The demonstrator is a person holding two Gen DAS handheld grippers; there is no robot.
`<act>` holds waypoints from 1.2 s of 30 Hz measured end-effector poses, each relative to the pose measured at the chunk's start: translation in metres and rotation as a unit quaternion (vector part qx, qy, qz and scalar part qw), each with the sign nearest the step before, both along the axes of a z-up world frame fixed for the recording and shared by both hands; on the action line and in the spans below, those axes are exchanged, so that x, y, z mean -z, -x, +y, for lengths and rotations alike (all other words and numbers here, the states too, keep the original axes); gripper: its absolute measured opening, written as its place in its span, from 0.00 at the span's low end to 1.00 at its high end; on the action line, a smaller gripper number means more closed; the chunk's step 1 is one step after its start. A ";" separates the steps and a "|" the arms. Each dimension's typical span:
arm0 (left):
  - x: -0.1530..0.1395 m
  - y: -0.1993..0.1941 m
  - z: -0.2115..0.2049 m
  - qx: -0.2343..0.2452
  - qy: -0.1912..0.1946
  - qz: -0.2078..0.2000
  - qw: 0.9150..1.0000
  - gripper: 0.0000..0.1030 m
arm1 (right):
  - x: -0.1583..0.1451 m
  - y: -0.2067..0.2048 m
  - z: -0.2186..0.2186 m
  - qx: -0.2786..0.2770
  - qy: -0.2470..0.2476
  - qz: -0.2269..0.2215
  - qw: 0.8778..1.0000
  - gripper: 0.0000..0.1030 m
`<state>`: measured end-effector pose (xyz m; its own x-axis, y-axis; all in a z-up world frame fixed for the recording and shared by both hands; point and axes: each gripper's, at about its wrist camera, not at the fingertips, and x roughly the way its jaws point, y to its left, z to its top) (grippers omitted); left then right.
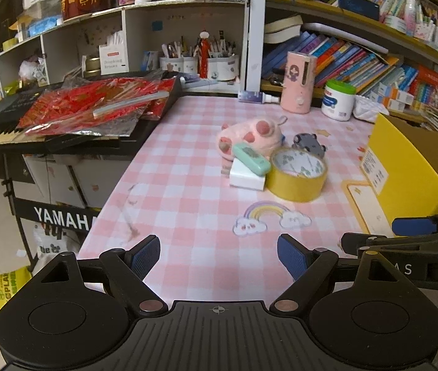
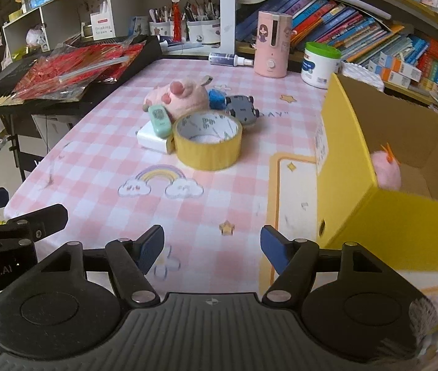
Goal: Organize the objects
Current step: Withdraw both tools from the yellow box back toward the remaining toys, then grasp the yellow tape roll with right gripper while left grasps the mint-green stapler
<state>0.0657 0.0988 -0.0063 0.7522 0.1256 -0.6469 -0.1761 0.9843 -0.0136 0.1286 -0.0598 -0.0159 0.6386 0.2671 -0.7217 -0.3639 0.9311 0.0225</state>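
A cluster lies mid-table: a yellow tape roll (image 1: 296, 173) (image 2: 208, 142), a pink plush paw (image 1: 249, 137) (image 2: 177, 95), a mint green case (image 1: 251, 158) (image 2: 159, 120) leaning on a white block (image 1: 247, 178) (image 2: 154, 140), a grey toy car (image 1: 308, 142) (image 2: 243, 107) and a blue item (image 2: 217, 98). A yellow open box (image 1: 416, 167) (image 2: 382, 204) on the right holds a pink fluffy ball (image 2: 387, 170). My left gripper (image 1: 219, 255) stands open over the near table edge, nothing between its fingers. My right gripper (image 2: 212, 249) is also open and empty, beside the box.
The pink checked tablecloth (image 1: 188, 185) (image 2: 110, 160) covers the table. A keyboard with red foil packets (image 1: 92, 108) (image 2: 70, 71) stands at the left. A pink humidifier (image 1: 297, 82) (image 2: 273, 44), a white jar (image 1: 339, 99) (image 2: 319, 63) and bookshelves line the back.
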 end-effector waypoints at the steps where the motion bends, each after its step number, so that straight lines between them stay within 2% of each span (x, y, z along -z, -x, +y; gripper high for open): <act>1: 0.000 -0.005 0.000 -0.002 -0.001 0.000 1.000 0.83 | 0.000 -0.005 0.002 -0.001 -0.001 -0.001 1.000 0.66; 10: 0.003 -0.048 -0.001 -0.009 -0.004 0.004 1.000 0.82 | -0.005 -0.055 0.007 -0.006 -0.021 -0.008 1.000 0.63; 14: 0.006 -0.061 -0.003 -0.011 -0.008 0.012 1.000 0.82 | -0.002 -0.081 0.010 -0.006 -0.031 0.012 0.999 0.63; 17: 0.009 -0.069 -0.002 -0.018 -0.012 0.020 1.000 0.82 | 0.004 -0.096 0.016 -0.015 -0.028 0.024 0.999 0.66; 19: 0.011 -0.075 0.001 -0.022 -0.011 0.028 0.999 0.82 | 0.008 -0.105 0.021 -0.022 -0.020 0.026 0.999 0.73; 22: 0.014 -0.081 0.002 -0.025 -0.015 0.038 0.999 0.82 | 0.015 -0.120 0.030 -0.039 -0.009 0.034 0.999 0.79; 30: 0.020 -0.093 0.006 -0.030 -0.017 0.059 0.998 0.82 | 0.033 -0.151 0.057 -0.060 0.025 0.039 0.997 0.83; 36: 0.025 -0.108 0.000 -0.014 -0.018 0.067 0.997 0.82 | 0.039 -0.165 0.059 -0.070 0.018 0.048 0.996 0.85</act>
